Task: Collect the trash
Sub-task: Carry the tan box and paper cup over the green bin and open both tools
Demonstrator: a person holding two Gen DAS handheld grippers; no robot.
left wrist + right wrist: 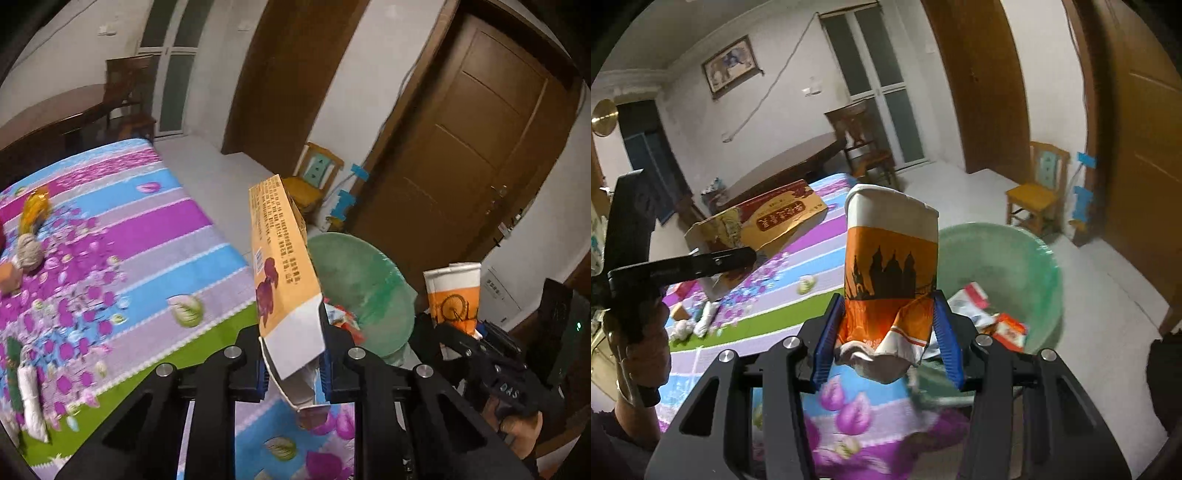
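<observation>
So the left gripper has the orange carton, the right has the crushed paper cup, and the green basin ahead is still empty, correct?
Not quite: the green basin is not empty. The right wrist view shows wrappers already lying in it. The rest holds: the left gripper grips the orange carton, and the right gripper grips the crushed paper cup.

The left gripper (291,373) is clamped on the white open end of a long orange carton (282,266), which stands up and away from the camera above the edge of a bed (155,236) with a striped, flowered cover. Just right of the carton sits a green basin (365,280) with wrappers (347,321) inside. Farther right, the right gripper (461,332) holds a crumpled orange-and-white paper cup (454,291). Small blurred litter (33,229) lies on the bed's left side. A yellow chair (314,177) stands beside a brown door (461,155).
</observation>
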